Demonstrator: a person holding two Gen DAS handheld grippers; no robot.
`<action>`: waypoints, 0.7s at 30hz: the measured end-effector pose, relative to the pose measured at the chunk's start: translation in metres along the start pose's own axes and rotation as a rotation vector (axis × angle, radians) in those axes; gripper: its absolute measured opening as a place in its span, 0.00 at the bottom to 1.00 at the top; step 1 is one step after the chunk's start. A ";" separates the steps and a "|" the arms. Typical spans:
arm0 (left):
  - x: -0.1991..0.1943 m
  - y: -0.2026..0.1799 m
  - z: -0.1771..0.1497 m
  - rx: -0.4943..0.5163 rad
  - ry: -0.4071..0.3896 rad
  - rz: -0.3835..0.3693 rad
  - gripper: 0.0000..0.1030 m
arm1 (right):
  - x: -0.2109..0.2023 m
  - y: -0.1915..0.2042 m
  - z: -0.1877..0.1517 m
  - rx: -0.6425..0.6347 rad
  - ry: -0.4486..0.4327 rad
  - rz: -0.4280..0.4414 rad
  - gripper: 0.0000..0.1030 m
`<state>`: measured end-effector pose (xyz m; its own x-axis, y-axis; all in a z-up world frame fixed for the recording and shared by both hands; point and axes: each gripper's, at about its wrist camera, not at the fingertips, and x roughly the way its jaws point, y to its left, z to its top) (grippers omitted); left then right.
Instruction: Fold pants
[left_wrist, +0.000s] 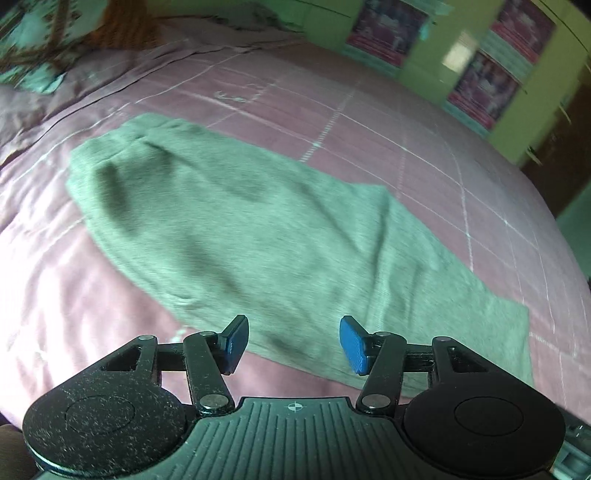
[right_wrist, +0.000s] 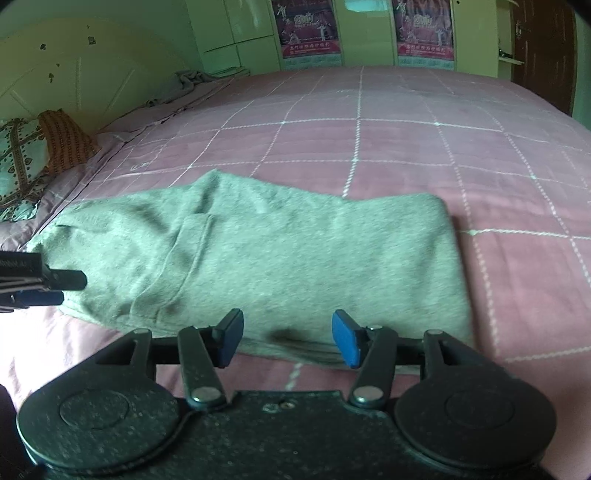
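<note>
Grey pants (left_wrist: 258, 236) lie folded into a long flat bundle on the pink checked bedspread (left_wrist: 369, 122). My left gripper (left_wrist: 293, 343) hovers open over the bundle's near edge, nothing between its blue pads. In the right wrist view the same pants (right_wrist: 280, 258) fill the middle, a patch pocket showing on top. My right gripper (right_wrist: 286, 339) is open above their near hem, with only cloth below it. The left gripper's fingers (right_wrist: 55, 286) reach in from the left edge beside the pants' left end.
A patterned pillow (right_wrist: 20, 162) and an orange cloth (right_wrist: 64, 142) lie at the head of the bed by the pale headboard (right_wrist: 74, 77). Green cupboards with posters (right_wrist: 308, 29) stand behind the bed. A dark door (right_wrist: 546, 48) is at the far right.
</note>
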<state>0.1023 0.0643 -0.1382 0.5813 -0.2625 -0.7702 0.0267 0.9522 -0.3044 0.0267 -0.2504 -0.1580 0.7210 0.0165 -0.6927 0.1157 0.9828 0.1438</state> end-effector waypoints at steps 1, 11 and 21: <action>0.000 0.007 0.002 -0.021 0.002 0.002 0.52 | 0.002 0.004 0.000 -0.003 0.003 0.006 0.52; 0.015 0.076 0.019 -0.238 0.008 0.049 0.52 | 0.019 0.039 0.013 -0.053 0.014 0.061 0.55; 0.049 0.128 0.025 -0.460 0.022 -0.011 0.54 | 0.040 0.054 0.015 -0.076 0.049 0.073 0.56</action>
<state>0.1542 0.1774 -0.2011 0.5658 -0.2802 -0.7755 -0.3340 0.7820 -0.5262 0.0722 -0.1990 -0.1678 0.6909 0.0961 -0.7165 0.0100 0.9898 0.1424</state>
